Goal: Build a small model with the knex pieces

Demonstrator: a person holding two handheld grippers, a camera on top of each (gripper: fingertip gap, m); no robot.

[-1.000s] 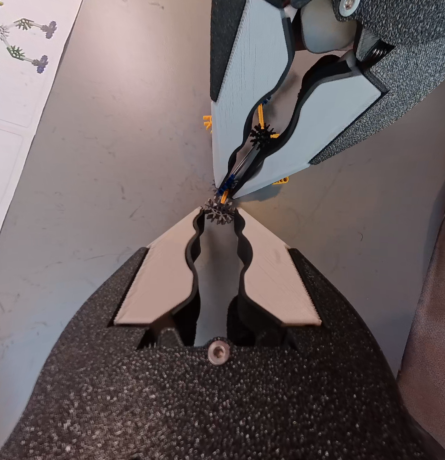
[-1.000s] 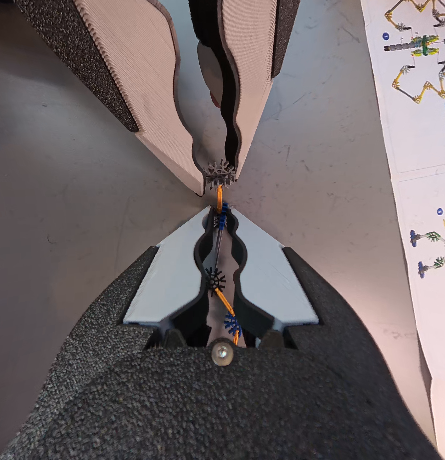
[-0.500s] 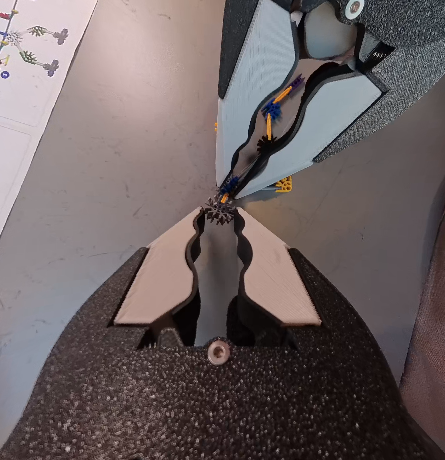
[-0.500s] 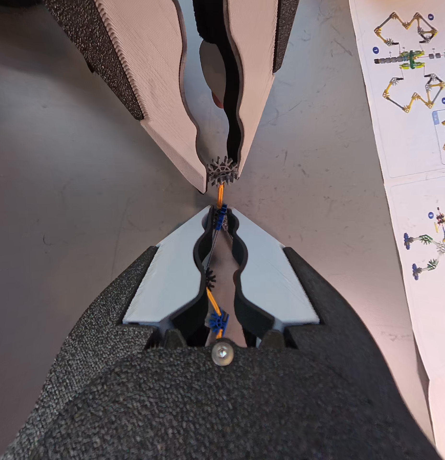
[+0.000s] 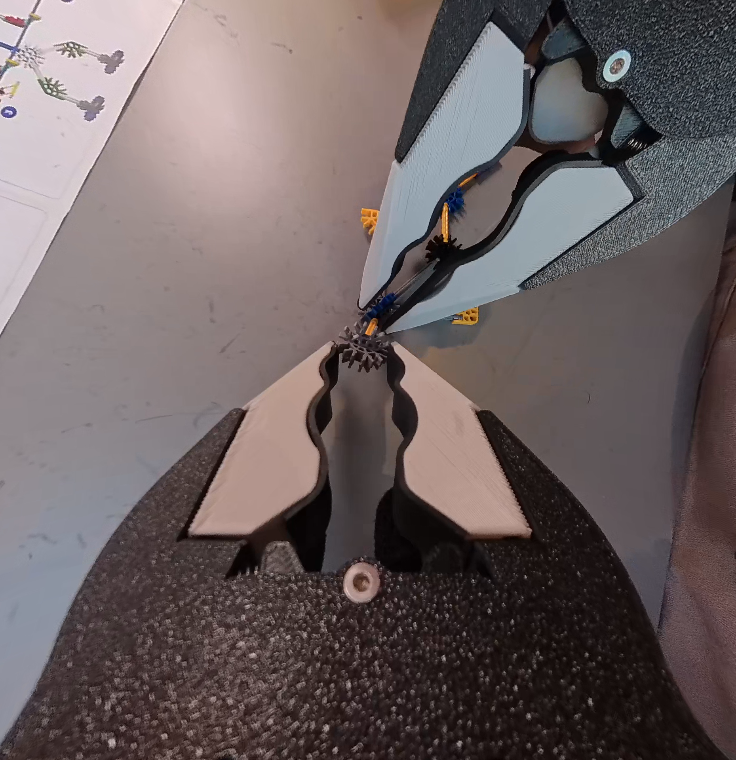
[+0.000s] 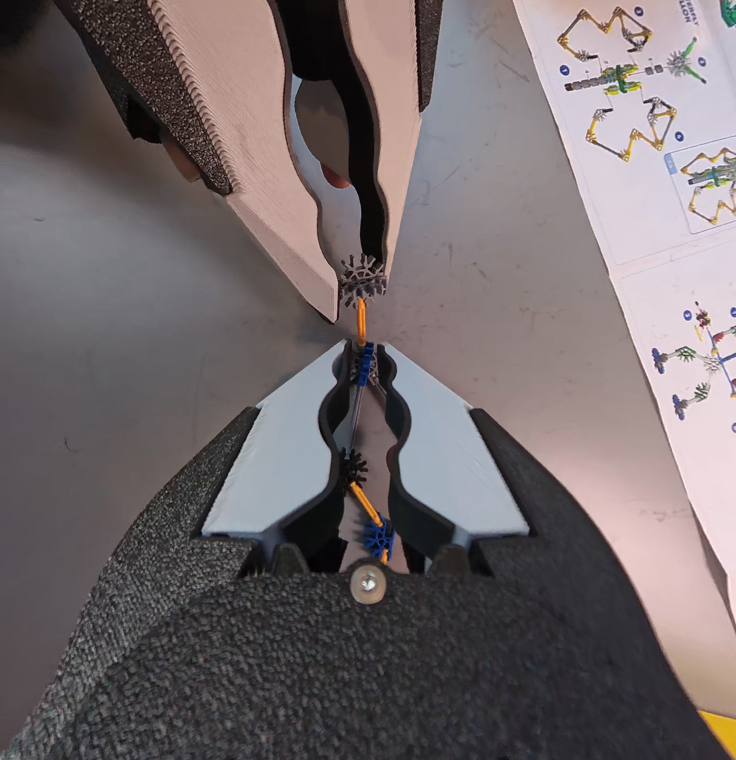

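Two grippers tip to tip: left gripper (image 5: 363, 353) clamped on grey connector (image 5: 364, 350), right gripper (image 6: 363, 347) on rod chain (image 6: 360, 415).

The left gripper (image 5: 364, 349), with beige fingers and a black speckled body, has its jaws nearly closed, their tips pinching something small between them. The right gripper (image 6: 362, 349), with pale blue fingers and the same black body, is closed tight at its tips on a thin object that runs back between its fingers. The two grippers point at one another tip to tip, close together but not touching, the right one set at a slant to the left.
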